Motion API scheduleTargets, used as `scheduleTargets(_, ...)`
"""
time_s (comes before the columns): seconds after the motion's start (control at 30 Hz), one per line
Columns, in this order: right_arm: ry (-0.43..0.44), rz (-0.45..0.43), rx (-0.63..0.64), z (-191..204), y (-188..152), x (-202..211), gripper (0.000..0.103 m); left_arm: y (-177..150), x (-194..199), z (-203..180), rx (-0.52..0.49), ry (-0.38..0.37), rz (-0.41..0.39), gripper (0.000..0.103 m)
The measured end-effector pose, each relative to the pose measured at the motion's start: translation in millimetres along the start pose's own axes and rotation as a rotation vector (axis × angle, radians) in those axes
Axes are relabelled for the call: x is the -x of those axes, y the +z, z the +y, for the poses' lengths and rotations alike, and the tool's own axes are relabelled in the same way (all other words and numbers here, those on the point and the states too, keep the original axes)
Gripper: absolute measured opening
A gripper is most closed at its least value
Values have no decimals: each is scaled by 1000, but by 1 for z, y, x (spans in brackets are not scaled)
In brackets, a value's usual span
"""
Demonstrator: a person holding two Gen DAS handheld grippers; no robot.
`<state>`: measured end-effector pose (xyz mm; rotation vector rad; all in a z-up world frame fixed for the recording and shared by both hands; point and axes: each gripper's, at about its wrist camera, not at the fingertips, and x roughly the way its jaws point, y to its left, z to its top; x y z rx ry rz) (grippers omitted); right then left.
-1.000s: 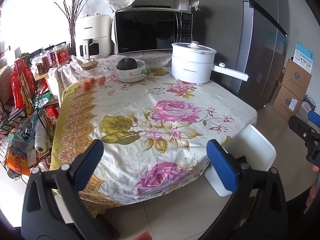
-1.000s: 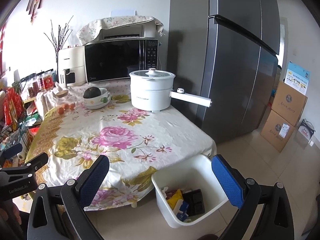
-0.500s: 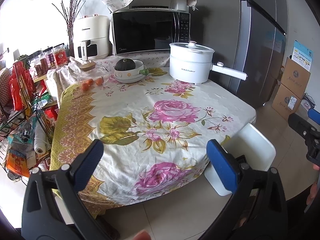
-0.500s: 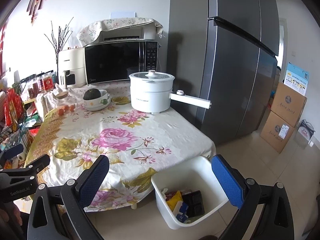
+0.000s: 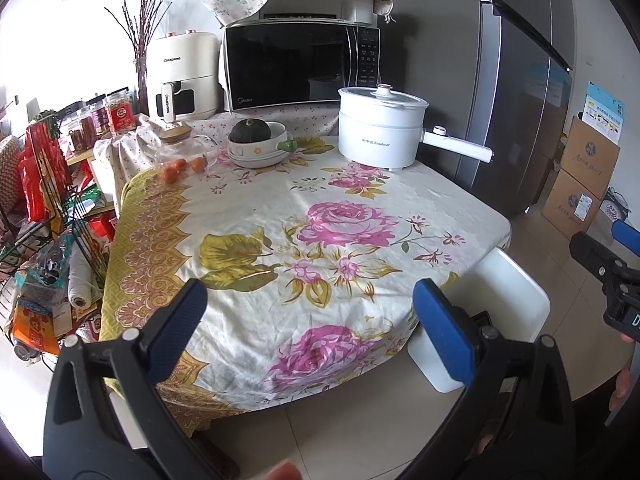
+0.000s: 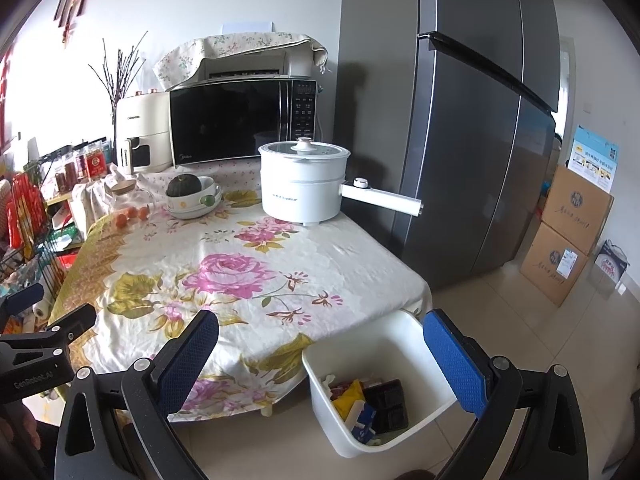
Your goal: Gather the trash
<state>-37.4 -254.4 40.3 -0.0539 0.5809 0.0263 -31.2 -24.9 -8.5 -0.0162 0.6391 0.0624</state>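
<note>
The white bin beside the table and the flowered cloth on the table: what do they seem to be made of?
White rectangular bin: probably plastic, judging by its smooth, slightly glossy, thin one-piece walls.
Flowered tablecloth: apparently woven fabric, matte, with wrinkles and a draped edge.

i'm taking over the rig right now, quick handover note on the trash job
Left hand-held gripper: open, empty, held before the near table edge.
Right hand-held gripper: open, empty, above the bin.
White trash bin: on the floor at the table's near right corner, holding wrappers and a black tray.
Done: trash is in the bin; no loose trash shows on the tablecloth.
Left: check the far end around the bowl and pot, which are not trash.
</note>
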Motion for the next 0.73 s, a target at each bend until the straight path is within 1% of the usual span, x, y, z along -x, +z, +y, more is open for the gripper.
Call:
scheduleTargets(0.5,1,5,4,-3,-5,-3,103,3,0,-1,-10,-8,8,102)
scheduleTargets(0.67,0,3,4,-6,-6,-4,103,5,-5,1,-13,-28,28,102)
scheduleTargets(0.73,3,15,8,-6,-7,-5,103,7,-9,3,-4,-39,44,102)
